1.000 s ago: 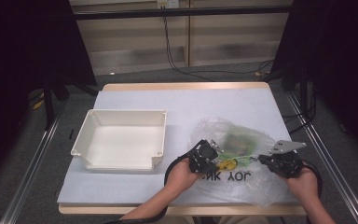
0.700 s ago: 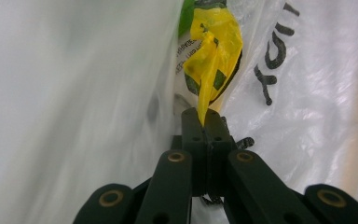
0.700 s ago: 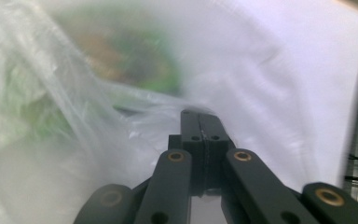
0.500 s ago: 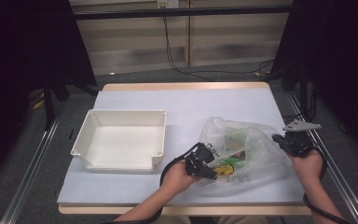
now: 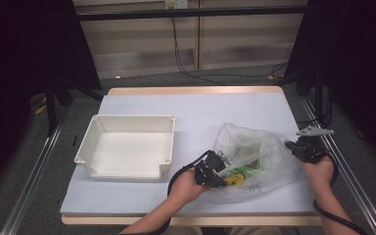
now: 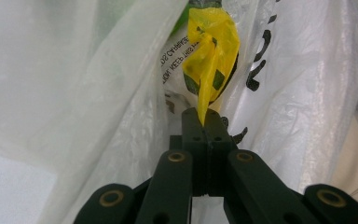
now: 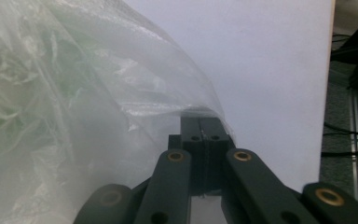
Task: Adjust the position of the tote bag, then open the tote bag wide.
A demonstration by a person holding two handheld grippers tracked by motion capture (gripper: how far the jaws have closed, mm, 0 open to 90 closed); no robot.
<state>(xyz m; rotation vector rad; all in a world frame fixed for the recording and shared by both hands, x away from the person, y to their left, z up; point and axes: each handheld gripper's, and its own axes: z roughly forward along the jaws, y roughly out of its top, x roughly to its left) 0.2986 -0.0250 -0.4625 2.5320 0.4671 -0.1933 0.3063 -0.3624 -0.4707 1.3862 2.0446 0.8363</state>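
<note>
Left tongs (image 6: 204, 122) pinch the yellow wrapper (image 6: 212, 51), right tongs (image 7: 200, 125) clamp the bag (image 5: 254, 161) edge — we should pull gently, sparing the film.

White bin (image 5: 127, 147) blocks the table's (image 5: 196, 110) left; far half lies open beyond the bag (image 5: 254, 156)

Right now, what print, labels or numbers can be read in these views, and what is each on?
"KEEP": a partial, mirrored word in small black print on the clear plastic bag, left gripper view; the rest of that line is too distorted to read.
Large black letters on the same bag: only fragments show, unreadable.
Yellow wrapper pinched in the left gripper: dark patches, no legible text.
White tray: no print visible.
</note>
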